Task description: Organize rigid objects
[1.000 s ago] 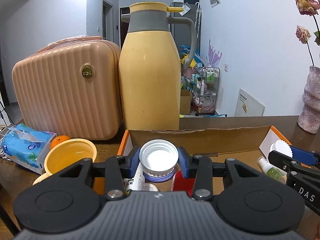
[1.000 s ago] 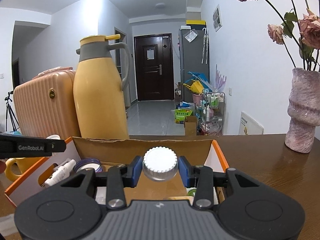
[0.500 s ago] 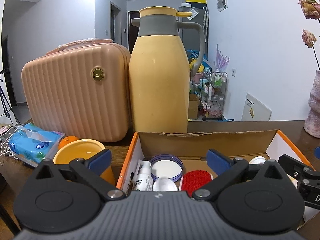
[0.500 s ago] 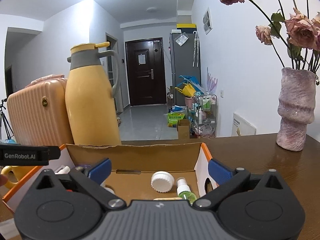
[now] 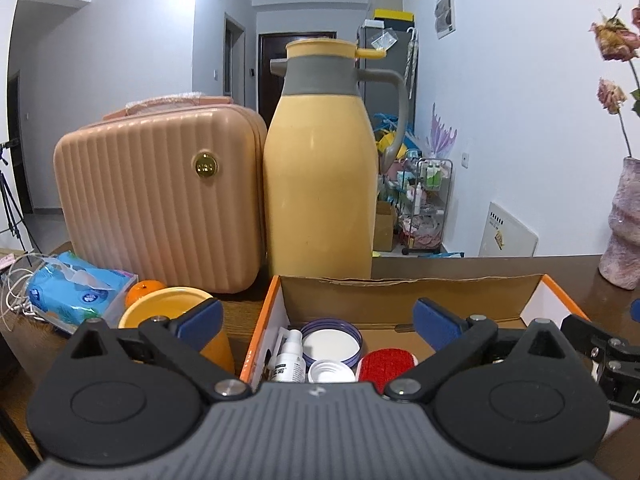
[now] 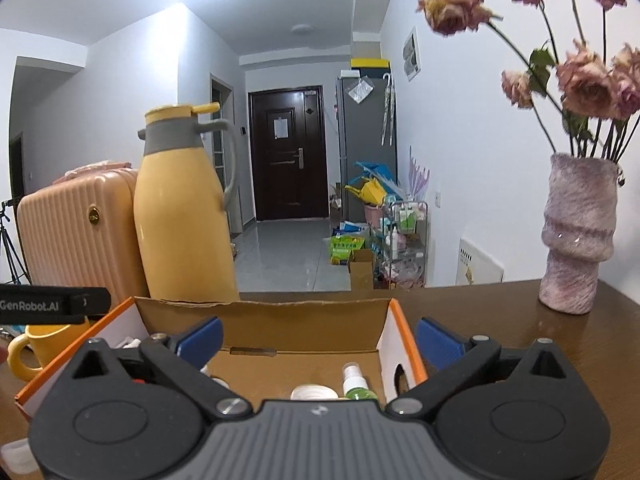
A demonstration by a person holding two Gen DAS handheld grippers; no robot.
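An open cardboard box with orange rims (image 5: 400, 292) (image 6: 280, 320) stands on the wooden table. In the left wrist view it holds a purple-rimmed lid (image 5: 331, 340), a white jar cap (image 5: 331, 371), a white spray bottle (image 5: 289, 362) and a red brush (image 5: 386, 365). In the right wrist view it holds a white ribbed cap (image 6: 314, 392) and a green spray bottle (image 6: 356, 382). My left gripper (image 5: 318, 316) is open and empty above the box's near side. My right gripper (image 6: 318, 336) is open and empty over the box.
A tall yellow thermos (image 5: 320, 184) and a pink case (image 5: 160, 200) stand behind the box. A yellow mug (image 5: 176, 320), an orange (image 5: 142, 288) and a tissue pack (image 5: 76, 288) lie to the left. A pink vase with dried roses (image 6: 576, 232) stands at the right.
Both grippers opened and let their caps drop into the box: the left its white jar cap, the right its ribbed cap. Both then drew back and up from the box.
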